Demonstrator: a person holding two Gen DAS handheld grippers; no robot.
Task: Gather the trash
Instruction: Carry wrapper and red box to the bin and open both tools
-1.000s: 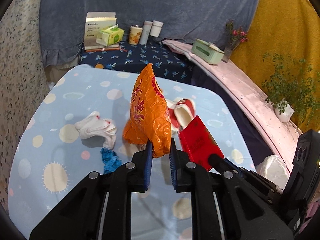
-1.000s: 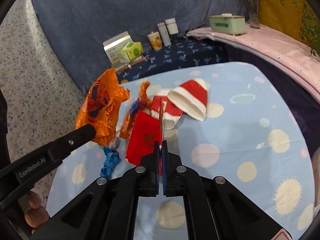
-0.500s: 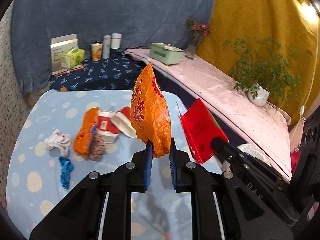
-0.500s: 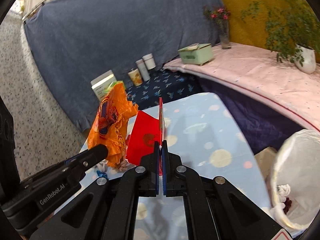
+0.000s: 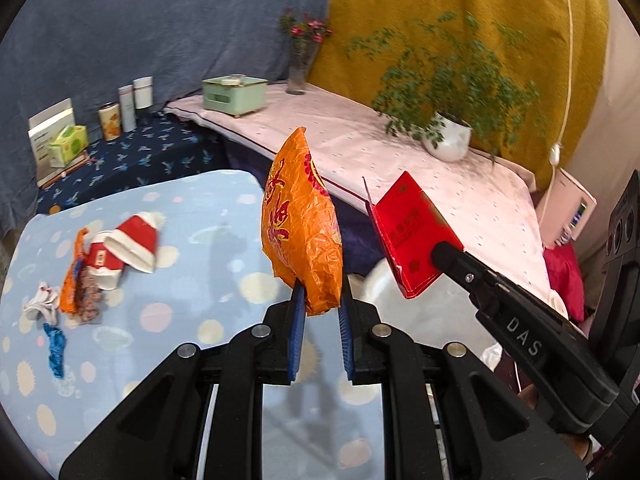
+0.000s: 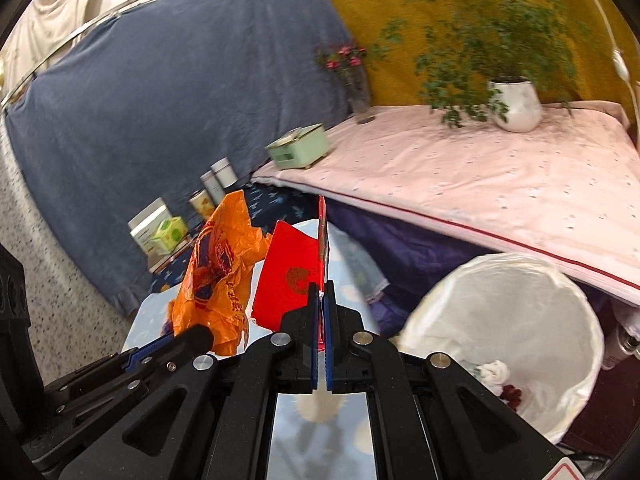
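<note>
Blue cloth with pale dots covers the table (image 5: 192,280), and both claws hang above its right edge. Nearest, the left claw (image 5: 320,316) is closed on the lower end of an orange bag (image 5: 300,224). This bag stands upright, with its long axis vertical and its pointed tip up. The right claw (image 6: 320,316) pinches the bottom edge of a red packet (image 6: 290,278), which is also upright and edge-on to its camera. I judge that both pieces are held high so they pass clear of the table toward the bin. The white bin (image 6: 508,336) stands lower right, with its mouth open upward. Farther left on the table lie red paper cups (image 5: 128,242), a white tissue (image 5: 40,300) and a blue scrap (image 5: 56,346), not yet collected.
</note>
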